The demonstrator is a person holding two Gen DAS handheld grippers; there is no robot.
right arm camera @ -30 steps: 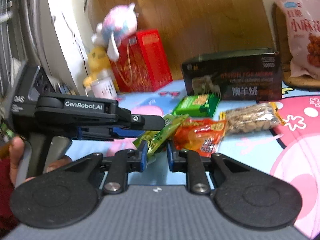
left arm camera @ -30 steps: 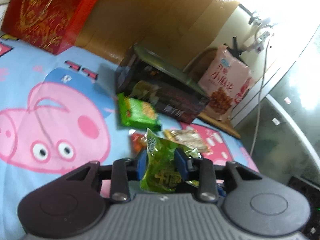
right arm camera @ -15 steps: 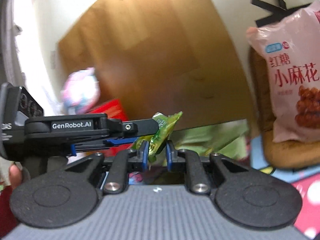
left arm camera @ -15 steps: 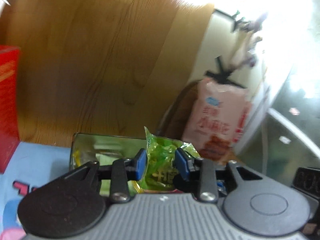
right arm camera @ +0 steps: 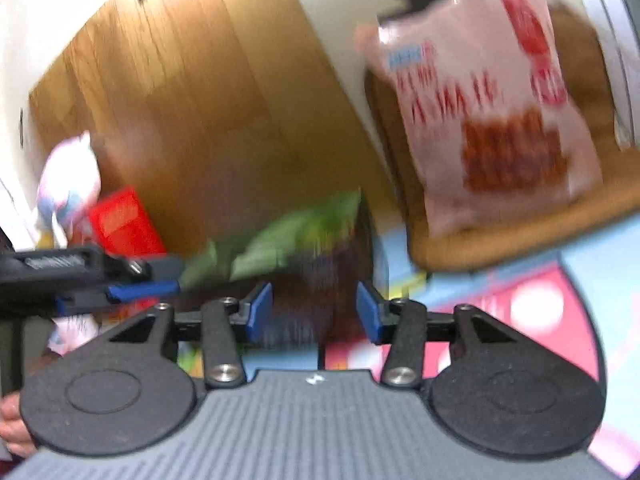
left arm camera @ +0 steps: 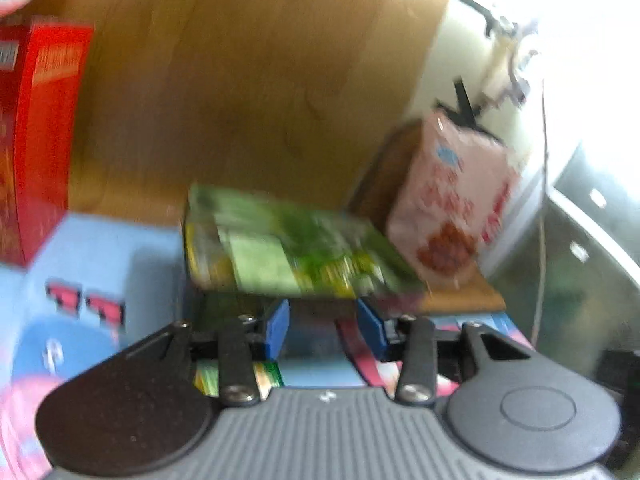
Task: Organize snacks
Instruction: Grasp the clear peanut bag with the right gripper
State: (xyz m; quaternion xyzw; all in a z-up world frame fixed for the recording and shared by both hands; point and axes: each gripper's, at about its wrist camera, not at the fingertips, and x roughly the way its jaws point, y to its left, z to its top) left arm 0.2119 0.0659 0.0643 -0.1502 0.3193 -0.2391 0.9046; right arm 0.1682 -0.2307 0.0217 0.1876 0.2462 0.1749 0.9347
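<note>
Green snack packets [left arm camera: 288, 248]: piled in the dark box [right arm camera: 344, 256], just ahead of both grippers.
Left gripper [left arm camera: 322, 330]: spread, empty, nearer.
Right gripper [right arm camera: 314, 312]: spread, empty.
Long axis: blurred, seemingly left-right.

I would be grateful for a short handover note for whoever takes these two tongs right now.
Left tongs: open, empty. Right tongs: open, empty.
The dark box stands just ahead of both, by the wooden panel, with green packets showing at its top; motion blur hides which ones. The pink snack bag leans behind it, to the right. A red gift bag stands to the left.
Done: both tongs hold nothing, apparently after a drop at the box.
Left: collect any remaining packets from the cartoon sheet; they are mostly hidden now.
</note>
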